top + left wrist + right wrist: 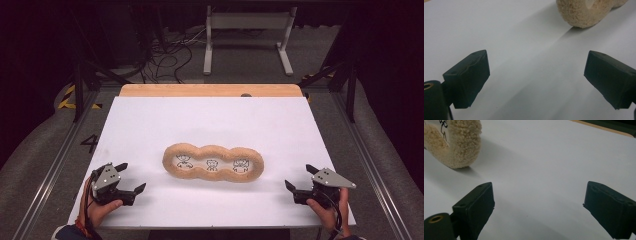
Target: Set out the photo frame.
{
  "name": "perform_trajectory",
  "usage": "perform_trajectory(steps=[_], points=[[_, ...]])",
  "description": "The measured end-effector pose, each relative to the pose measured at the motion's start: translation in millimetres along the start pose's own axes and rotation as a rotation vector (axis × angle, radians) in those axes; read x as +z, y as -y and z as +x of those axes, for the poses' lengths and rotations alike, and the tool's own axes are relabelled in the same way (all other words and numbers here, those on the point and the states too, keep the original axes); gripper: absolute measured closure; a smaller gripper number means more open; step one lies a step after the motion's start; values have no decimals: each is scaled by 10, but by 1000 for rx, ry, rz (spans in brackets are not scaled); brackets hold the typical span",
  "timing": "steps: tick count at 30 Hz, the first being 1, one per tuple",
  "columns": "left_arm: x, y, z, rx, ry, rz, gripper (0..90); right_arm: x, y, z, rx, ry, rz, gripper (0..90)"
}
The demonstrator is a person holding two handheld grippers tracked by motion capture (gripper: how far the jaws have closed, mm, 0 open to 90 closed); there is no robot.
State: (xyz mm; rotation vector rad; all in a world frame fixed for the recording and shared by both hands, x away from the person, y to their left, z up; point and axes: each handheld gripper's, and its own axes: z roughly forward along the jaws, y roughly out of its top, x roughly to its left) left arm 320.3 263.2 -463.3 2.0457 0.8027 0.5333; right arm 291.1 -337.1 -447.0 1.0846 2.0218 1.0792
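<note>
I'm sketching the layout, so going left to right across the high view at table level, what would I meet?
left gripper → fuzzy tan three-ring frame with its three small drawings → right gripper

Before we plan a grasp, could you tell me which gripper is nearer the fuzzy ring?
Left, slightly. The left gripper sits near the fuzzy ring's left end; the right gripper stands farther off its right end.

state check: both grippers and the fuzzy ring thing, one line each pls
left gripper: open, empty, low over the white sheet, apart from the plush.
right gripper: open, empty, low over the sheet, apart from the plush.
plush three-hole frame: lying flat mid-sheet, untouched, a small drawing visible in each hole.
</note>
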Motion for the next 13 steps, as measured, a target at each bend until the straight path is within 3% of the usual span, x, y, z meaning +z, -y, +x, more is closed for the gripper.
perform_trajectory(steps=[13], points=[[33,-11,0,0,14,9,69,-7,11,-17,6,9,3,91]])
